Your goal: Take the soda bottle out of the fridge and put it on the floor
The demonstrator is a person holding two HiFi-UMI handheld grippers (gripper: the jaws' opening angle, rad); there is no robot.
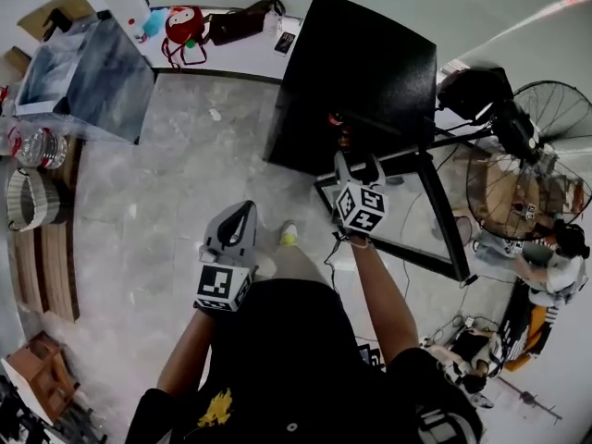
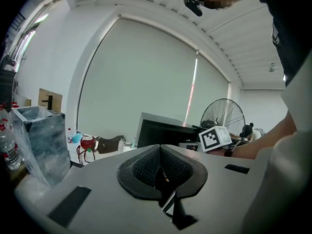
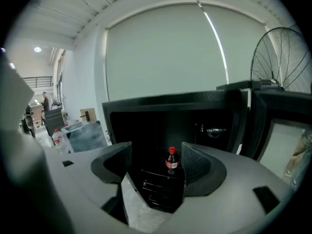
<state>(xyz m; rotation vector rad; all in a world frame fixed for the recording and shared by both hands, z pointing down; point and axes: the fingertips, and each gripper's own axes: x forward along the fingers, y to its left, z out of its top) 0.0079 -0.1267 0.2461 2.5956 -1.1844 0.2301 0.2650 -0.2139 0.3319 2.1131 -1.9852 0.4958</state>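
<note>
A small soda bottle (image 3: 171,161) with a red cap and red label stands upright on a shelf inside the black fridge (image 3: 161,126). In the right gripper view it shows in the gap between my right gripper's (image 3: 157,163) open jaws, farther in and untouched. In the head view the right gripper (image 1: 359,163) is at the front of the fridge (image 1: 356,67), whose glass door (image 1: 435,215) hangs open to the right. My left gripper (image 1: 239,218) hangs over the floor to the left of the fridge. Its pads (image 2: 146,167) meet with nothing between them.
A standing fan (image 1: 532,169) and cables are right of the fridge door, with a seated person (image 1: 555,257) beyond. A plastic-wrapped box (image 1: 88,77) and water bottles (image 1: 37,146) stand at the left. A red toy (image 1: 185,26) and a dark bag (image 1: 242,18) lie by the far wall.
</note>
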